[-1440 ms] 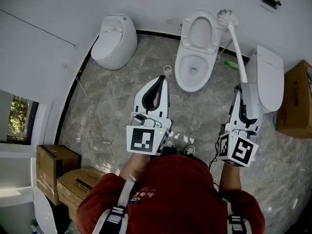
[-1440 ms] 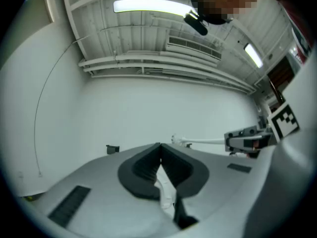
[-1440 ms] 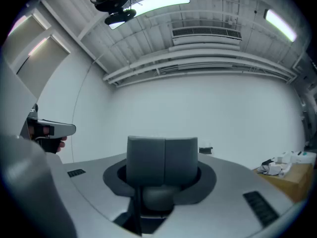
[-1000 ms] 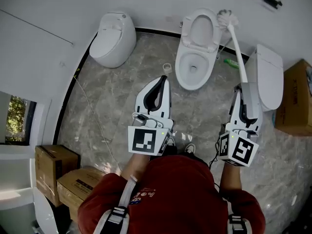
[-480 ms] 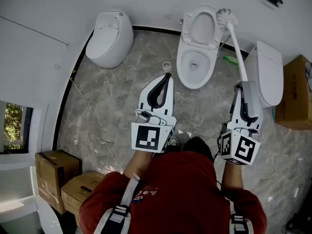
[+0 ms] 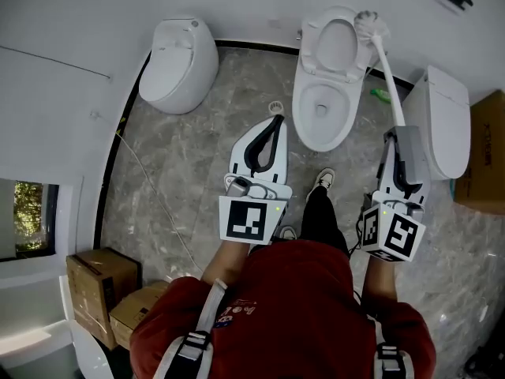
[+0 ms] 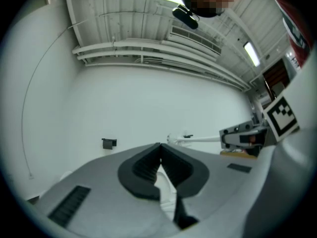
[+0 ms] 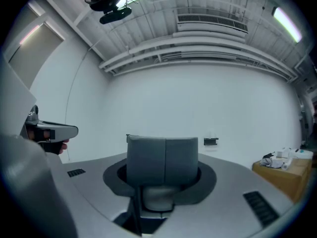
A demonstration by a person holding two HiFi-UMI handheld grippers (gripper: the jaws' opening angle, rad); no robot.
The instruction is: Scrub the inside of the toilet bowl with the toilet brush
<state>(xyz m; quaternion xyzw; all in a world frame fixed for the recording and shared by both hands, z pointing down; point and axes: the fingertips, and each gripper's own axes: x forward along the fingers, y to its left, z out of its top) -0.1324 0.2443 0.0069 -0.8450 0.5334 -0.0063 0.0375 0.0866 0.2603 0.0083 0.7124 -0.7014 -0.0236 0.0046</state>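
Grey marble floor [image 6: 197,156] meets white walls [image 6: 71,22], with the open toilet bowl [image 6: 314,129] ahead of us and a closed toilet [image 6: 177,61] well to its left. Just off the bowl's front rim, our left gripper [image 6: 275,119] has its jaws pressed together on nothing. To the right of the bowl, our right gripper [image 6: 397,133] pinches the toilet brush [image 6: 372,27], its bristles raised beside the upturned seat, outside the bowl.

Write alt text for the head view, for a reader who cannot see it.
From above, a person in a red top faces an open toilet, the right gripper shut on a toilet brush whose head is raised beside the upturned seat, not in the toilet. The left gripper is shut and empty over a grey marble floor.
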